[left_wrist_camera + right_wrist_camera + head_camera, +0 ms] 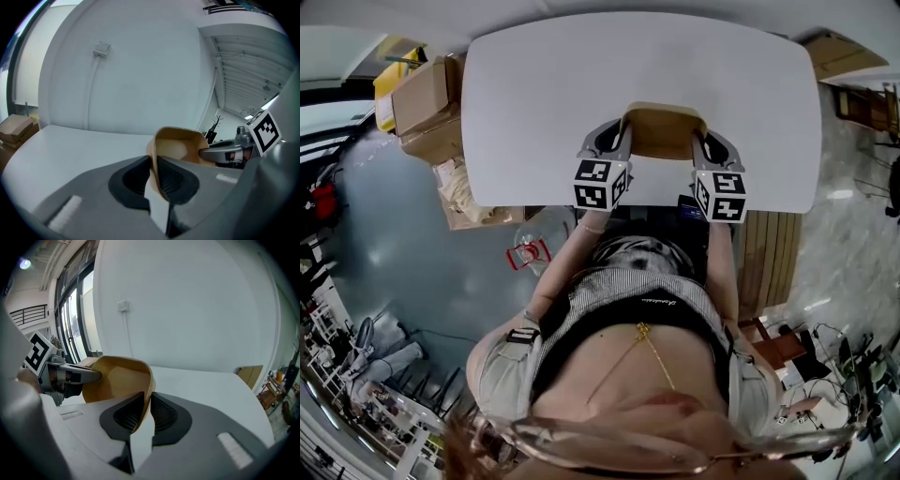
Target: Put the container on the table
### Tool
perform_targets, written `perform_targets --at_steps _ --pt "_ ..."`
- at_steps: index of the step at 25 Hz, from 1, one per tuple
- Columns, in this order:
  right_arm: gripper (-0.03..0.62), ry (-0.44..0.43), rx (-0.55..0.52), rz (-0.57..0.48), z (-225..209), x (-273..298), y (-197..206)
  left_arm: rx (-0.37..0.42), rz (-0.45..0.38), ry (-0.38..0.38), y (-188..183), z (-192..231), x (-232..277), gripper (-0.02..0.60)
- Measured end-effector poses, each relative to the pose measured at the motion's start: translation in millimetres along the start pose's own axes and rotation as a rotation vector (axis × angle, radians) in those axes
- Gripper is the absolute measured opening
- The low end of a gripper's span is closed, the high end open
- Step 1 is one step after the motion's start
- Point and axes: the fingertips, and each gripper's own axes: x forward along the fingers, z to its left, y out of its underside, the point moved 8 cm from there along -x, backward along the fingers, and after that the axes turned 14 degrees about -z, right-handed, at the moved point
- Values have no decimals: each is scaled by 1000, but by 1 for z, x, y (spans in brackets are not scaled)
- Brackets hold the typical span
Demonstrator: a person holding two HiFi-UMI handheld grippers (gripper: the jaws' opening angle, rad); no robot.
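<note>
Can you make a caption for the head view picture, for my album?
A tan container, pinched by the left gripper and the right gripper, at the near edge of the white table.

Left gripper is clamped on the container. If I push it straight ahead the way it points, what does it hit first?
Nothing close, it seems. The left gripper, shut on the container at its side, faces bare table, then the room wall. Depth is hard to judge.

The container [664,129] looks like matt tan paperboard, smooth-walled. The table [544,103] top is smooth, matt white. The left gripper [153,163] and right gripper [146,398] have matt grey plastic shells with ribbed black pads [161,416]. The floor [422,253] is glossy.
</note>
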Motion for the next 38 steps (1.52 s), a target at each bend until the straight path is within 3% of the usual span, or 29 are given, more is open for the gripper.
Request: perform_targets --at_steps 38 --pt "71 -37 37 237 -14 60 72 -55 218 -57 74 32 40 23"
